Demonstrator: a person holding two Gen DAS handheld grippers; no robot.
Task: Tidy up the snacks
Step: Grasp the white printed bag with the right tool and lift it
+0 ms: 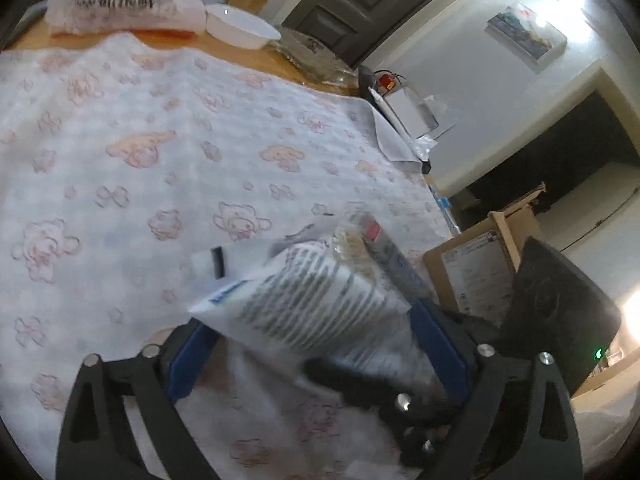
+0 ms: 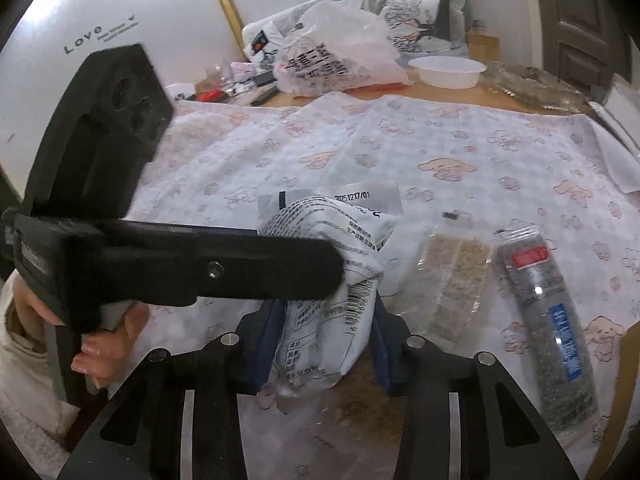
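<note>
A white snack bag with black print and a barcode is lifted just above the patterned cloth. My right gripper is shut on its lower end, blue pads pressing both sides. My left gripper stands wide open around the same bag, its blue pads off to either side. In the right wrist view one left finger reaches in from the left against the bag. A clear packet of cereal bars and a long clear packet with red and blue labels lie to the right on the cloth.
A white printed plastic bag, a white bowl and a clear plastic tray sit at the table's far edge. A cardboard box stands beside the table. A hand holds the left gripper's handle.
</note>
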